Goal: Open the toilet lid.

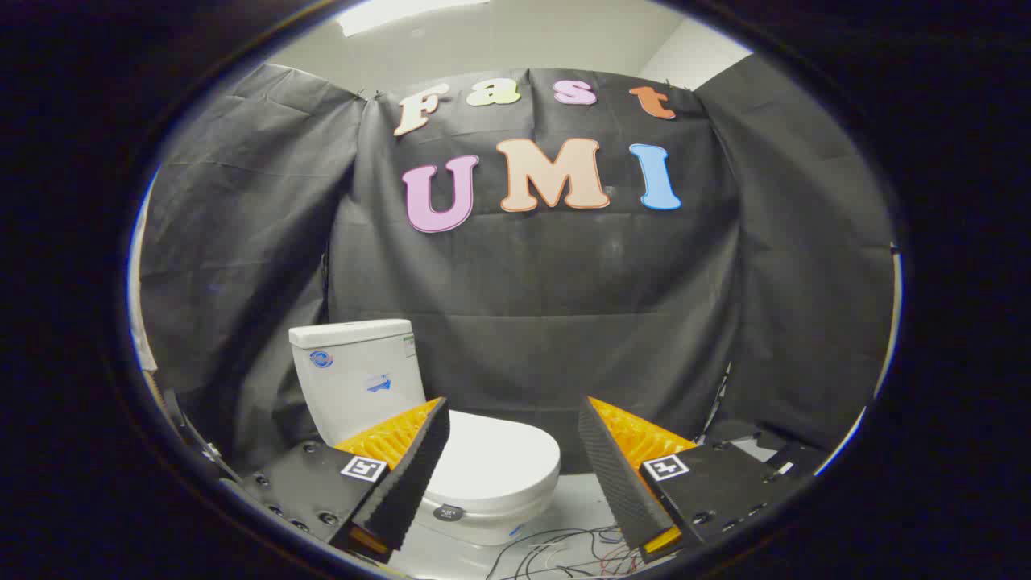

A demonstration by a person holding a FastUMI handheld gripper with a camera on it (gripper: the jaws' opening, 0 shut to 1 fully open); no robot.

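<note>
A white toilet (483, 475) stands on the floor ahead, its lid (491, 459) lying flat and closed over the bowl. Its tank (354, 370) rises behind, against the black cloth wall. My gripper (513, 407) hovers above and in front of the toilet, open, with nothing between its fingers. The left finger (411, 475) overlaps the lid's left side; the right finger (612, 475) sits to the right of the bowl, clear of it.
Loose black, white and red wires (564, 552) lie on the pale floor in front of the toilet. Black cloth walls enclose the booth behind and on both sides. Dark gear (757, 439) sits on the floor at the right.
</note>
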